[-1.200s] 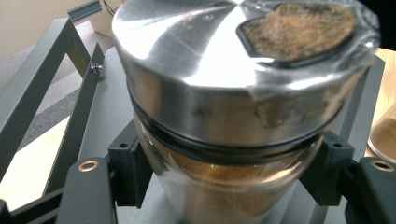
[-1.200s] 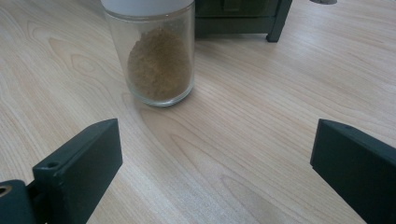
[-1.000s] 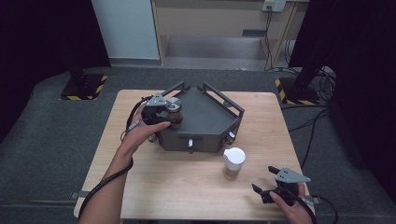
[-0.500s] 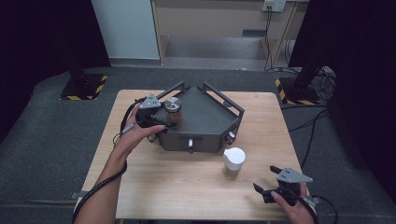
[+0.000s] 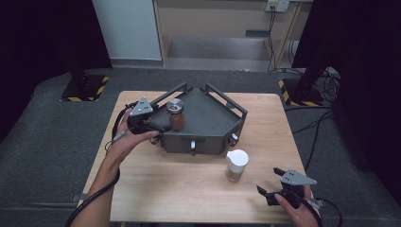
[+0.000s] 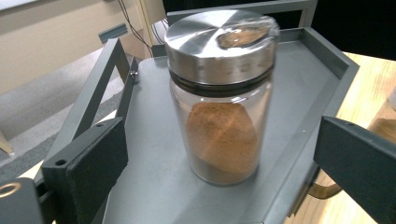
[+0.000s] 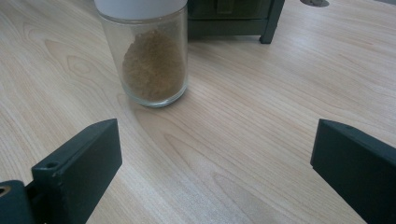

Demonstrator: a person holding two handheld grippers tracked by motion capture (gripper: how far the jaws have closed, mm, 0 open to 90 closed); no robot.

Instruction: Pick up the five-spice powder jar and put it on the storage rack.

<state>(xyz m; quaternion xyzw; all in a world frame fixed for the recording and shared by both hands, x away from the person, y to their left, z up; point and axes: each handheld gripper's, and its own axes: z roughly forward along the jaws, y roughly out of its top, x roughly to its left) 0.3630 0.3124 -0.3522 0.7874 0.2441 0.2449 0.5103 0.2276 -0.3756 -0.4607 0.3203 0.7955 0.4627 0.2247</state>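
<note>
L gripper (image 5: pixel 163 126) at the left edge of the dark metal rack (image 5: pixel 208 124): jaws wide apart, just been opening, pads clear of the steel-lidded jar (image 5: pixel 176 114). Jar w/ reddish-brown powder stands upright on the rack's shelf, between the jaws but untouched. White-lidded jar (image 5: pixel 236 165) w/ tan powder sits on the table (image 5: pixel 189 189) in front of the rack. R gripper (image 5: pixel 265 195) near the table's front right: jaws spread wide, holding nothing, well short of that jar.
</note>
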